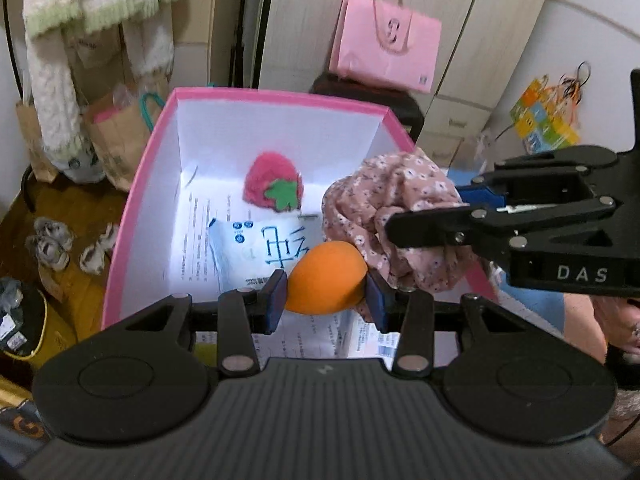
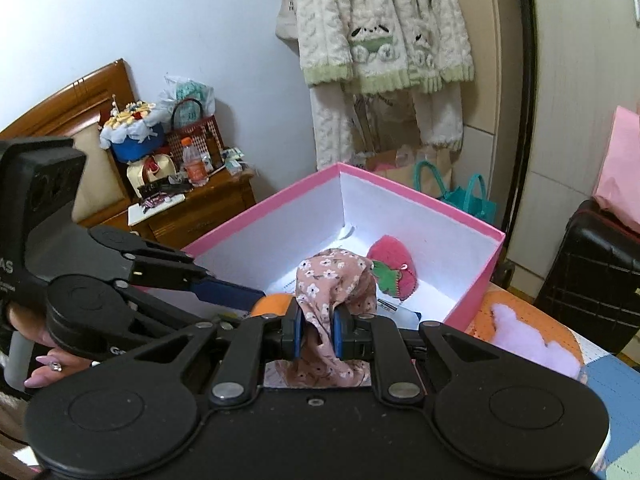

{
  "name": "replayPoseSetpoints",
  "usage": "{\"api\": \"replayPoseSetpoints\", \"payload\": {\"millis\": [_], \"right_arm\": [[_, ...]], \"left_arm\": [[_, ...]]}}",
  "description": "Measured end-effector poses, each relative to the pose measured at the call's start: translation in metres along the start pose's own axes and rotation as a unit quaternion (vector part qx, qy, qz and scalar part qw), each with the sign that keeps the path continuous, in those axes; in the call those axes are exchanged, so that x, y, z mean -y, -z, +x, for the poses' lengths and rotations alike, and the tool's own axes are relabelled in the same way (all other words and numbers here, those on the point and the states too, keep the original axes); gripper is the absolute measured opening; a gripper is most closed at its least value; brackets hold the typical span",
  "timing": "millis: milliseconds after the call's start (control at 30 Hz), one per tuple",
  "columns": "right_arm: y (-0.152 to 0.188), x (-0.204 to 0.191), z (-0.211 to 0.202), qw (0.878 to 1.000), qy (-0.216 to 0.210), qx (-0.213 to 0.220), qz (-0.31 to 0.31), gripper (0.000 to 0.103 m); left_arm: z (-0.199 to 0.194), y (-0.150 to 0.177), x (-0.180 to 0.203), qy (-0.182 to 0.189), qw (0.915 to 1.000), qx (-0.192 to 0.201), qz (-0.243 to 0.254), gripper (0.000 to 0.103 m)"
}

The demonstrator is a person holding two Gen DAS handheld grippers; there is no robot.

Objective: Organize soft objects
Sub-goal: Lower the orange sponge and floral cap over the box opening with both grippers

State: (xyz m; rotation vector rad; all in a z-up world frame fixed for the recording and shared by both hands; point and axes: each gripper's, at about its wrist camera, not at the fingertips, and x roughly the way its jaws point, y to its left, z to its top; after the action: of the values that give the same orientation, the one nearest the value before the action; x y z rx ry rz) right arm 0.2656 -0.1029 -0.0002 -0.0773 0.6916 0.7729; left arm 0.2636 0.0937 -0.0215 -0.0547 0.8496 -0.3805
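Note:
My left gripper [image 1: 326, 300] is shut on an orange egg-shaped sponge [image 1: 326, 278] and holds it over the near side of a pink box [image 1: 136, 184] with white inner walls. My right gripper [image 2: 316, 330] is shut on a pink floral cloth [image 2: 332, 276], held over the box's [image 2: 256, 210] near edge. In the left wrist view the cloth [image 1: 392, 200] hangs at the box's right side, with the right gripper [image 1: 424, 224] coming in from the right. A plush red strawberry [image 1: 274, 182] lies inside the box, also in the right wrist view [image 2: 394, 272]. The orange sponge [image 2: 272, 304] shows left of the cloth.
A white packet with blue writing [image 1: 260, 246] and printed papers lie on the box floor. A pink paper bag [image 1: 384, 44] sits on a black suitcase behind. Paper bags [image 1: 116, 136] and hanging fleece clothes [image 2: 380, 40] stand left. A wooden nightstand [image 2: 192, 208] is beyond.

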Motion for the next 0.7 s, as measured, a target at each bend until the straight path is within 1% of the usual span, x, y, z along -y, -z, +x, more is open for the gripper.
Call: {"api": "replayPoseSetpoints", "payload": {"millis": [67,200,233,433,467,500,533,567,600,633,667,700], "right_arm": [[-0.003,0.004,0.009,1.000,0.005,-0.009,0.002,0.018],[-0.007,0.005,0.020,0.998,0.046,-0.021,-0.024,0.018],[-0.008,0.005,0.023,0.998,0.055,-0.023,-0.029,0.018],[-0.011,0.009,0.039,0.995,0.078,-0.042,-0.043,0.018],[-0.011,0.008,0.042,0.994,0.084,-0.044,-0.048,0.019],[-0.011,0.007,0.043,0.994,0.089,-0.046,-0.049,0.022],[-0.011,0.008,0.044,0.993,0.094,-0.048,-0.047,0.022],[-0.011,0.008,0.044,0.993,0.097,-0.049,-0.046,0.032],[-0.011,0.008,0.043,0.992,0.103,-0.049,-0.044,0.042],[-0.010,0.007,0.041,0.992,0.108,-0.047,-0.045,0.047],[-0.010,0.005,0.038,0.991,0.113,-0.044,-0.049,0.054],[-0.010,0.003,0.036,0.991,0.116,-0.041,-0.054,0.056]], "left_arm": [[0.005,-0.002,0.002,-0.013,0.9998,-0.006,0.013,0.041],[0.014,-0.006,0.001,-0.024,0.9992,-0.022,0.021,0.042],[0.016,-0.006,0.000,-0.025,0.9991,-0.026,0.022,0.043],[0.019,-0.009,0.000,-0.008,0.9989,-0.042,0.018,0.045],[0.019,-0.009,-0.001,-0.008,0.9989,-0.044,0.015,0.046],[0.020,-0.010,-0.002,-0.009,0.9989,-0.045,0.010,0.046],[0.019,-0.009,-0.003,-0.011,0.9989,-0.044,0.006,0.051],[0.018,-0.009,-0.003,-0.014,0.9991,-0.041,0.006,0.058],[0.016,-0.008,-0.003,-0.018,0.9992,-0.035,0.008,0.060],[0.013,-0.008,-0.002,-0.023,0.9992,-0.029,0.012,0.062],[0.010,-0.007,-0.001,-0.029,0.9991,-0.023,0.020,0.064],[0.007,-0.007,0.000,-0.034,0.9989,-0.017,0.027,0.064]]}}
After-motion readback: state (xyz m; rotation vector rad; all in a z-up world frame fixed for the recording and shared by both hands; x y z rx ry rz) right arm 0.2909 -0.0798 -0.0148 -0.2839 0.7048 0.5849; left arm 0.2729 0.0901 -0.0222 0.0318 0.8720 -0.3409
